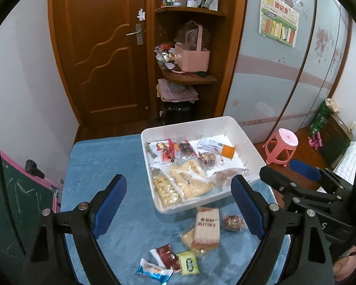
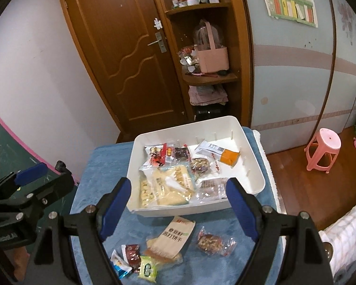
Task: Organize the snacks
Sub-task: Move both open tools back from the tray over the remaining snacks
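Observation:
A white bin (image 1: 243,137) (image 2: 254,150) holding several snack packets sits on a blue cloth-covered table (image 1: 102,161) (image 2: 102,163). In front of it lie loose snacks: a tan cracker pack (image 1: 207,225) (image 2: 175,237), a clear-wrapped nut bar (image 1: 232,222) (image 2: 212,239), a dark red packet (image 1: 166,254) (image 2: 133,254), a green packet (image 1: 189,263) (image 2: 148,269) and a blue-white packet (image 1: 153,270) (image 2: 118,264). My left gripper (image 1: 179,206) is open and empty above the loose snacks. My right gripper (image 2: 179,209) is open and empty above them too; it also shows in the left wrist view (image 1: 303,171).
A wooden door (image 1: 104,54) and corner shelves with a pink basket (image 1: 193,57) stand behind the table. A pink stool (image 1: 282,147) (image 2: 322,149) is on the floor to the right. A green chalkboard (image 1: 9,194) leans at the left.

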Tool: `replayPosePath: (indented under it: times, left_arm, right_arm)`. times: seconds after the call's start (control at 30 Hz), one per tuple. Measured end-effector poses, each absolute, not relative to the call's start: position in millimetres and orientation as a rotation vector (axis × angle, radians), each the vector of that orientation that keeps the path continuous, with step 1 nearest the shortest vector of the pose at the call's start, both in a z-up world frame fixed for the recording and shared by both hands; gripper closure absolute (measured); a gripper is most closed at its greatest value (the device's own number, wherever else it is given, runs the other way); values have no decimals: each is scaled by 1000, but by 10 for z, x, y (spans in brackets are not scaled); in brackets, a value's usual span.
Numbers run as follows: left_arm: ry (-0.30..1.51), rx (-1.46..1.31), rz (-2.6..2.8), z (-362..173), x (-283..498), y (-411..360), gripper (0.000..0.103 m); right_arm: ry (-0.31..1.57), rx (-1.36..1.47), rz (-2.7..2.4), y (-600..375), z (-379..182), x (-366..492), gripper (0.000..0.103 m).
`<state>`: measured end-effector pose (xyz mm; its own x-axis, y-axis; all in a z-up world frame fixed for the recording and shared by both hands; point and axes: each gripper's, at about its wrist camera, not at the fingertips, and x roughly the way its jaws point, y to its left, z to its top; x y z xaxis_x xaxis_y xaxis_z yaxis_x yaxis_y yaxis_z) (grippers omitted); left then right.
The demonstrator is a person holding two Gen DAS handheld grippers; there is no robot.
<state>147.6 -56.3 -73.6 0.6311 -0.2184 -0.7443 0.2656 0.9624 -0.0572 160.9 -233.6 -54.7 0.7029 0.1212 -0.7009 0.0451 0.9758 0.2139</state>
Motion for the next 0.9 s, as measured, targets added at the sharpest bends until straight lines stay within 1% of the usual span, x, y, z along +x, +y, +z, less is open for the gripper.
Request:
replayPosePath:
  times: [0.4, 0.9]
  left_arm:
    - [853, 40, -276, -814, 1084, -158, 14]
    - [911, 59, -296, -1129, 864, -53, 14]
  right_arm:
    - [767, 133, 26, -1984, -428, 1193, 20]
    - [841, 155, 9, -1913, -709, 936, 20]
